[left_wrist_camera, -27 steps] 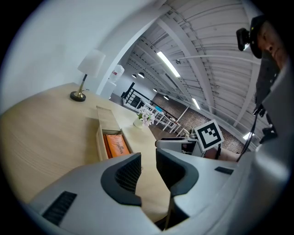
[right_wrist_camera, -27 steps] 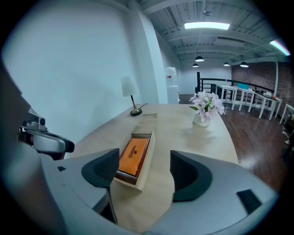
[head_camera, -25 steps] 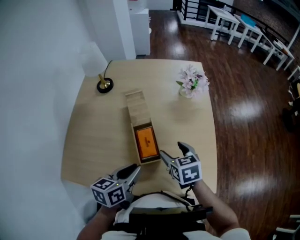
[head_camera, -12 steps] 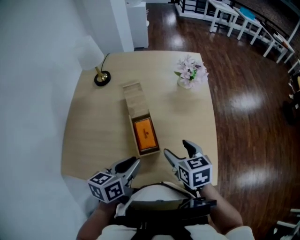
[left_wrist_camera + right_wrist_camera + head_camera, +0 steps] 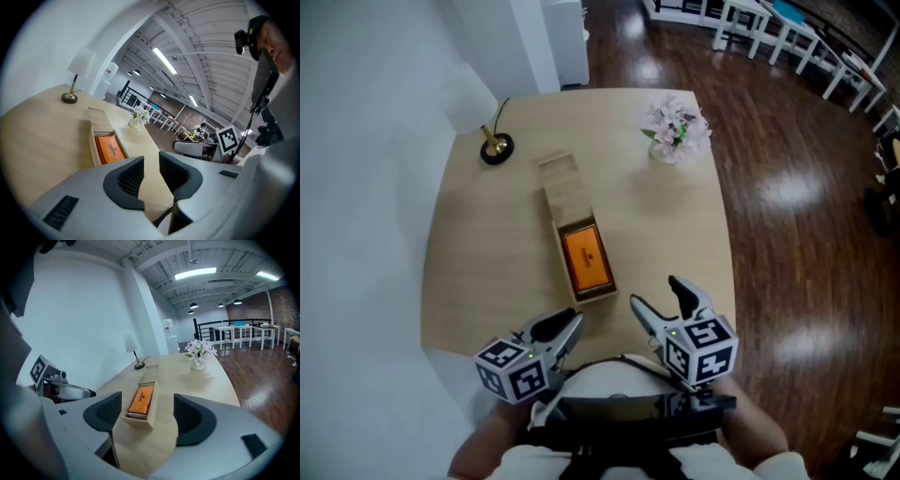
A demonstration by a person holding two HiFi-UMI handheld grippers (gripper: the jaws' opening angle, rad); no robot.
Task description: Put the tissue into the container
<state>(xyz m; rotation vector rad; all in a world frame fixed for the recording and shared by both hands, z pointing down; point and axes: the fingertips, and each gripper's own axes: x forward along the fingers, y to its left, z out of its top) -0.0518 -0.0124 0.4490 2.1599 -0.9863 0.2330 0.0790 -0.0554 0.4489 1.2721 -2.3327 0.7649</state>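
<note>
Your right gripper [image 5: 654,292] hangs above the near part of the table [image 5: 487,272], jaws spread wide, nothing between them. Your left gripper [image 5: 567,325] is beside it, jaws drawn to a narrow slit, also empty. The orange tissue pack [image 5: 586,259] lies inside the long wooden box [image 5: 574,298], just beyond both grippers and touching neither. The lid [image 5: 561,190] covers the box's far half. A lamp [image 5: 495,145] and flowers [image 5: 675,131] stand at the far corners.
</note>
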